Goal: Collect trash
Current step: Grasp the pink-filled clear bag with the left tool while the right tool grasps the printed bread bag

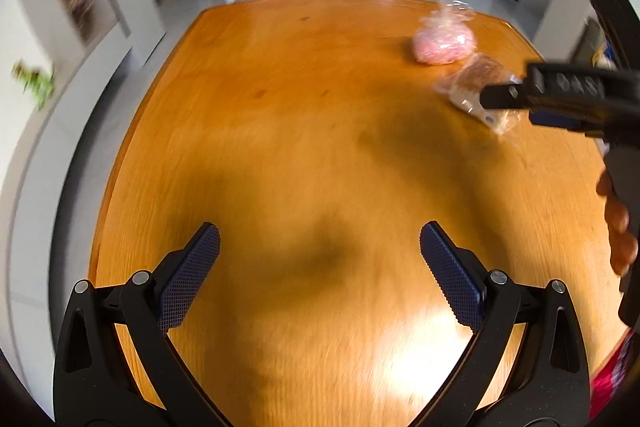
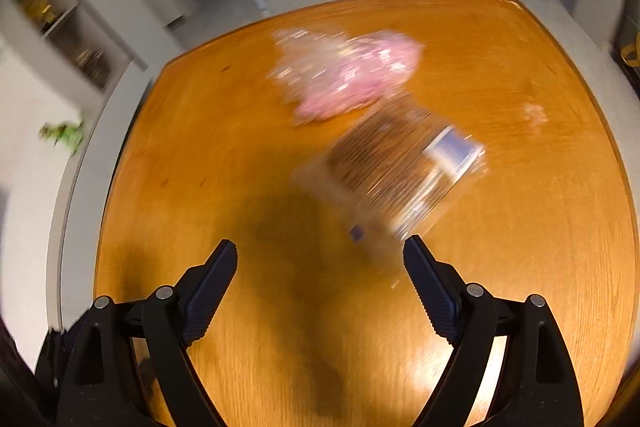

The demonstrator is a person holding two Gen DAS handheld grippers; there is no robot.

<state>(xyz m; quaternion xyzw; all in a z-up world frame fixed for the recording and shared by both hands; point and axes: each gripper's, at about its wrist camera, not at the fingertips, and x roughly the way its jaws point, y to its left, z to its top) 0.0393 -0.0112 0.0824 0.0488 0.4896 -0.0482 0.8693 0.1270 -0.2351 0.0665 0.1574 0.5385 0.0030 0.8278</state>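
Two grippers hung over an orange wooden tabletop. The left gripper had its fingers spread wide with nothing between them, only bare wood beneath. Further right, toward the far edge, lay a pink-filled plastic bag, and just beside it a clear wrapper with brown contents. The right gripper hovered near that wrapper, fingers released and empty, though blur hid the finer detail.
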